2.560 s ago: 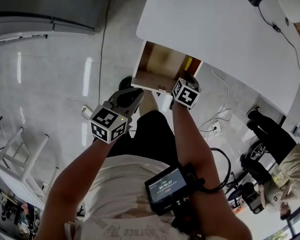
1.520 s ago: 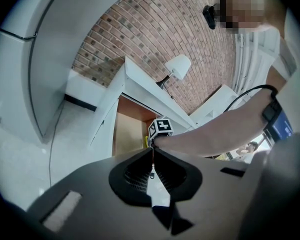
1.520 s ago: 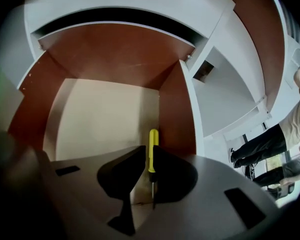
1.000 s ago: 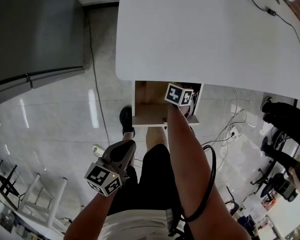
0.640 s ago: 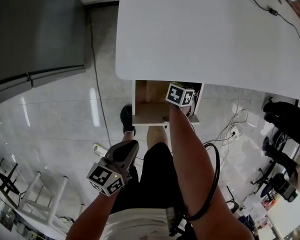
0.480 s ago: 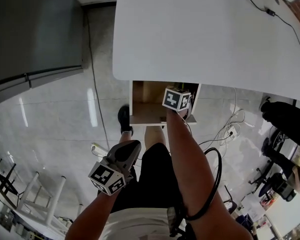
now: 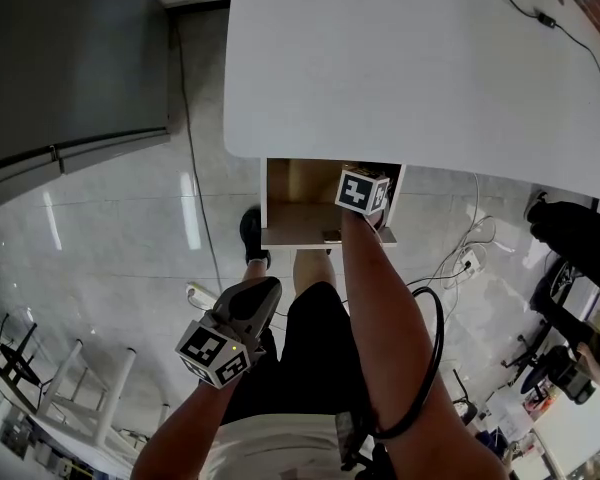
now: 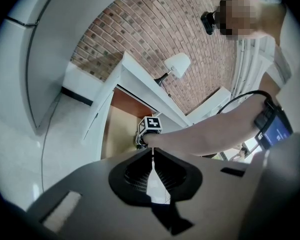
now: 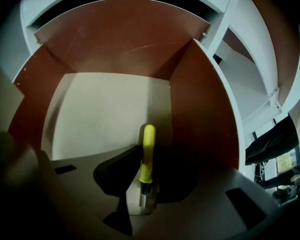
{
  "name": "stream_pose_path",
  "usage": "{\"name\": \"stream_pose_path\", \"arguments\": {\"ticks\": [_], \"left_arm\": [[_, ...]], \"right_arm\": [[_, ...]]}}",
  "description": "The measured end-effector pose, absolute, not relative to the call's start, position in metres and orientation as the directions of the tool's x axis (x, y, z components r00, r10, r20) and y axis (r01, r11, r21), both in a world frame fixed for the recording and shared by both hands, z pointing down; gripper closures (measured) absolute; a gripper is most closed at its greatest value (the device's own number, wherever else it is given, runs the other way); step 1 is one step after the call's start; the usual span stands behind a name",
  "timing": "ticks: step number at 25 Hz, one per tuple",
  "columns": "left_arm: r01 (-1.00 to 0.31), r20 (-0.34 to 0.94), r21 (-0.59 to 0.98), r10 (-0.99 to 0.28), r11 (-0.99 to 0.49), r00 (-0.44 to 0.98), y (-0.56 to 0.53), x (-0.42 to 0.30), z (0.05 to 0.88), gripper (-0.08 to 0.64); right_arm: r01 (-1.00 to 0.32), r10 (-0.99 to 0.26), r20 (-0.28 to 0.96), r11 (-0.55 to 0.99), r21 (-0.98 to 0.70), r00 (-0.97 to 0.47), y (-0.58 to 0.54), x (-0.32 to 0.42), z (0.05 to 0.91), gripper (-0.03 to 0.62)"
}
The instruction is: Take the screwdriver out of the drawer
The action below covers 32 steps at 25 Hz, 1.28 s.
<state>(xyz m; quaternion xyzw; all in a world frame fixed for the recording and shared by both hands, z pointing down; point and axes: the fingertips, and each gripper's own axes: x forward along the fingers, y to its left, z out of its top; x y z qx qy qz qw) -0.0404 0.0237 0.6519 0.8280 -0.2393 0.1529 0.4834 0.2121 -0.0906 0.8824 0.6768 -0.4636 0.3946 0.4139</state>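
Under the white table [image 7: 410,68] a wooden drawer [image 7: 325,236] stands pulled out. My right gripper [image 7: 366,194] reaches down into its right side, and only its marker cube shows from above. In the right gripper view, the yellow-handled screwdriver [image 9: 148,139] stands between the jaws of the right gripper [image 9: 146,156], which is shut on it near the metal shank, above the pale drawer floor [image 9: 100,114]. My left gripper [image 7: 242,313] hangs low beside the person's leg, shut and empty. The left gripper view looks past the left gripper [image 8: 152,151] at the right gripper's cube [image 8: 151,125].
A grey cabinet [image 7: 70,58] fills the upper left. Cables and a power strip [image 7: 460,258] lie on the glossy floor right of the drawer. The person's shoe [image 7: 250,233] is left of the drawer. A white lamp [image 8: 177,64] stands on the table.
The right gripper went from the drawer's front edge into the drawer and has stayed there, shifting only slightly. The left gripper dropped back from the drawer to the person's side.
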Motion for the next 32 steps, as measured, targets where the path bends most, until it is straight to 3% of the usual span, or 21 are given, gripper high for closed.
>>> {"name": "stream_pose_path", "arguments": {"ticks": [2, 18, 32], "left_arm": [[-0.547, 0.486, 0.725, -0.252, -0.418, 0.837, 0.022, -0.040, 0.652, 0.545], [-0.528, 0.476, 0.706, -0.235, -0.472, 0.847, 0.011, -0.033, 0.627, 0.545], [-0.528, 0.481, 0.644, -0.244, -0.554, 0.842, -0.009, -0.046, 0.587, 0.546]], "right_arm": [[-0.959, -0.306, 0.920, -0.219, 0.183, 0.245, -0.092, 0.209, 0.883, 0.529], [-0.985, -0.376, 0.926, -0.169, -0.019, 0.046, -0.098, 0.186, 0.862, 0.531], [-0.993, -0.483, 0.871, -0.027, -0.118, -0.090, -0.094, 0.165, 0.797, 0.531]]}}
